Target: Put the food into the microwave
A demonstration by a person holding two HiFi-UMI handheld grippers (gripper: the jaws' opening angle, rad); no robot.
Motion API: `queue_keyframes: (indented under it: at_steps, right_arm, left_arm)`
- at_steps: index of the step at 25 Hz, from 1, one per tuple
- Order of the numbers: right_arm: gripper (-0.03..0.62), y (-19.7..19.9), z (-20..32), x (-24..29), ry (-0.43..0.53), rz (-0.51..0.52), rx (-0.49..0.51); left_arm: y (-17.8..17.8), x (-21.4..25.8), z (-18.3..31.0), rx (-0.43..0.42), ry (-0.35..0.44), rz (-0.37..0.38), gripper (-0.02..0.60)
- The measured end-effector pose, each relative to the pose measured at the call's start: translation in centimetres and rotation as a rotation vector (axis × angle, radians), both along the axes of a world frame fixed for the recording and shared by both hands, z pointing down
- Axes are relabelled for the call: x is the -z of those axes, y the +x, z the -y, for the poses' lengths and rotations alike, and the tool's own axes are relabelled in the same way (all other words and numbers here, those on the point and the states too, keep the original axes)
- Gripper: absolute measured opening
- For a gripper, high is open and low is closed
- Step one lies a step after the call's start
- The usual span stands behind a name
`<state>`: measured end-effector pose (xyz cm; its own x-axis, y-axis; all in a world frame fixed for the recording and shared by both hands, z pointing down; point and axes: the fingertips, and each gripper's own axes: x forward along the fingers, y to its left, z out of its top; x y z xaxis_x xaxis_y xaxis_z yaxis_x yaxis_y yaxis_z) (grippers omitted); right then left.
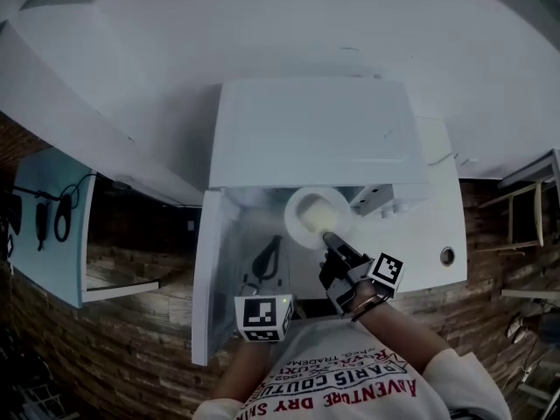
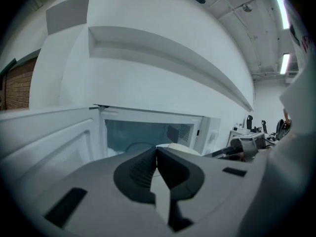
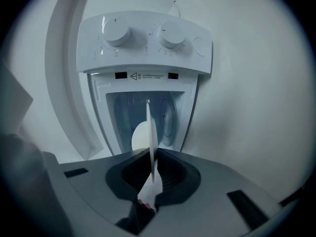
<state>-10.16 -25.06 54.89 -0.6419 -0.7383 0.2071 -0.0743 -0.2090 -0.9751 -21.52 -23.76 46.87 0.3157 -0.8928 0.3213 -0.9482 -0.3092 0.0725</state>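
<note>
A white microwave (image 1: 311, 134) stands with its door (image 1: 210, 269) swung open to the left. My right gripper (image 1: 330, 236) is shut on the rim of a white plate (image 1: 308, 219) carrying pale round food, held at the mouth of the cavity. In the right gripper view the plate (image 3: 149, 132) shows edge-on between the jaws, the food (image 3: 139, 136) beside it, and the two knobs of the control panel (image 3: 145, 38) above. My left gripper (image 1: 272, 243) hovers in front of the open cavity, beside the door, shut with nothing in it (image 2: 157, 154).
The microwave sits on a white counter (image 1: 437, 226) with a round hole (image 1: 447, 255) at its right. A white shelf (image 2: 168, 58) runs along the wall above. A pale table (image 1: 44, 226) with dark cables stands at the left over the brick floor.
</note>
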Motion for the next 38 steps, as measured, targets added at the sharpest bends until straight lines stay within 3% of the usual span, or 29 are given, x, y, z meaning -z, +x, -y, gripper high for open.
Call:
queue_keyframes:
  at_steps: [9, 28, 38]
  right_arm:
    - [0.034, 0.0, 5.8, -3.7, 0.000, -0.063, -0.089]
    - [0.040, -2.3, 11.5, -5.7, -0.048, -0.033, -0.228]
    - [0.049, -4.4, 12.7, -4.6, -0.005, -0.007, -0.161]
  left_arm:
    - [-1.3, -3.1, 2.0, 0.007, -0.066, -0.018, 0.006]
    - [-2.0, -5.5, 3.0, 0.001, -0.134, -0.012, 0.006]
    - [-2.0, -6.4, 2.2, -0.021, -0.170, -0.038, 0.006]
